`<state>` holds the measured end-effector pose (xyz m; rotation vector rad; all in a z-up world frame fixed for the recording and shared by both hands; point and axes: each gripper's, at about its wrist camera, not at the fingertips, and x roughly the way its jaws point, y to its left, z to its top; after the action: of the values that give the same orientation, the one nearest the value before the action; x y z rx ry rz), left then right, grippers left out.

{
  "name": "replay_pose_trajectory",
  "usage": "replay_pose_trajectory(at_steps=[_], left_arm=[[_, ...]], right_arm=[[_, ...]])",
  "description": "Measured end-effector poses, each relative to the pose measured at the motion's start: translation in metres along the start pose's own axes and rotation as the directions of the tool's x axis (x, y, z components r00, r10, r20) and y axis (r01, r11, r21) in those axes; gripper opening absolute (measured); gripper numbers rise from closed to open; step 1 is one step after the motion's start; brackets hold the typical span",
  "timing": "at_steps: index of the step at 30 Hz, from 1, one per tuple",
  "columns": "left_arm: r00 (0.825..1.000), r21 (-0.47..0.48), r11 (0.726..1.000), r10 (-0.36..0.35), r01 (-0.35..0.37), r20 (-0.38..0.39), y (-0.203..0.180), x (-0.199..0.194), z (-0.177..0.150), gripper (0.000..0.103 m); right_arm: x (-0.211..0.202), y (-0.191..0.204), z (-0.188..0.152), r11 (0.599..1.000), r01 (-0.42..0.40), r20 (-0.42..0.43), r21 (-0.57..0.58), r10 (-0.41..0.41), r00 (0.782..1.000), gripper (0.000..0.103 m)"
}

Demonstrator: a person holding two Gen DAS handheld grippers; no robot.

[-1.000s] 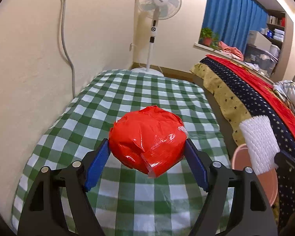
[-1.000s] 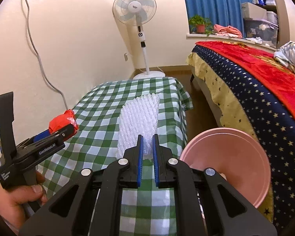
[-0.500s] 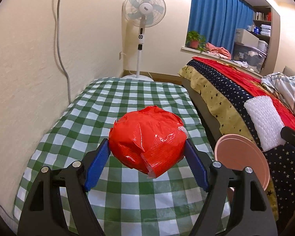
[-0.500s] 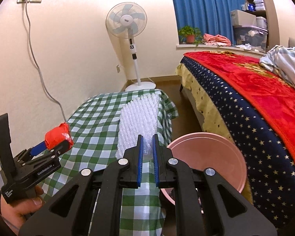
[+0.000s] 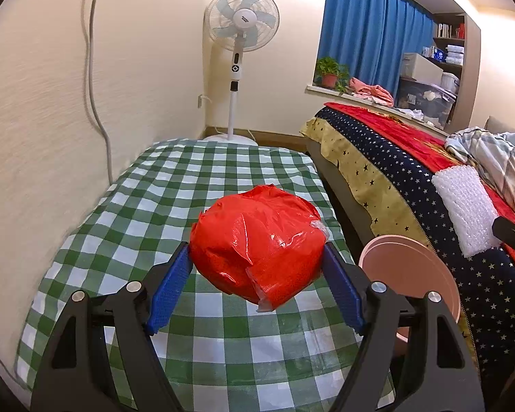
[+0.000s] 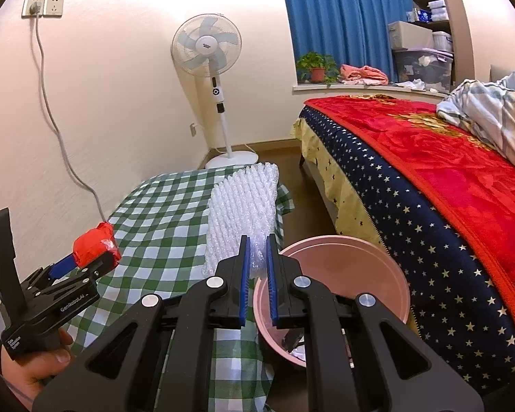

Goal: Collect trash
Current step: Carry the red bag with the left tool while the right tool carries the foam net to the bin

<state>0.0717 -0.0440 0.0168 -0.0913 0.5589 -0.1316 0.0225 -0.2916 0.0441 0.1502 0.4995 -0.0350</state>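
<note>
**Both tools lift and swing toward the bin**

The right tool (image 6: 256,257) now rides higher than a second ago, its white foam netting (image 6: 245,206) carried from over the checked surface (image 6: 161,213) to the rim of the pink bin (image 6: 346,271), whose inside now shows. The left tool (image 5: 257,267) rises with its red wrapper (image 5: 257,243); the bin (image 5: 408,274) sits nearer it.

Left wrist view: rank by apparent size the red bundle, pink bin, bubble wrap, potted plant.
1. red bundle, inflated by nearness to the camera
2. pink bin, partly hidden
3. bubble wrap
4. potted plant, far off
</note>
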Motion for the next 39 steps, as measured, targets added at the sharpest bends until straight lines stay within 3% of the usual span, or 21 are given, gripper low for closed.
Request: replay_pose_trajectory(at_steps=[39], left_arm=[[0.995, 0.081, 0.992, -0.095, 0.097, -0.028, -0.056, 0.055, -0.011, 0.074]], right_arm=[[0.035, -0.05, -0.002, 0.984, 0.148, -0.003, 0.094, -0.149, 0.989, 0.01]])
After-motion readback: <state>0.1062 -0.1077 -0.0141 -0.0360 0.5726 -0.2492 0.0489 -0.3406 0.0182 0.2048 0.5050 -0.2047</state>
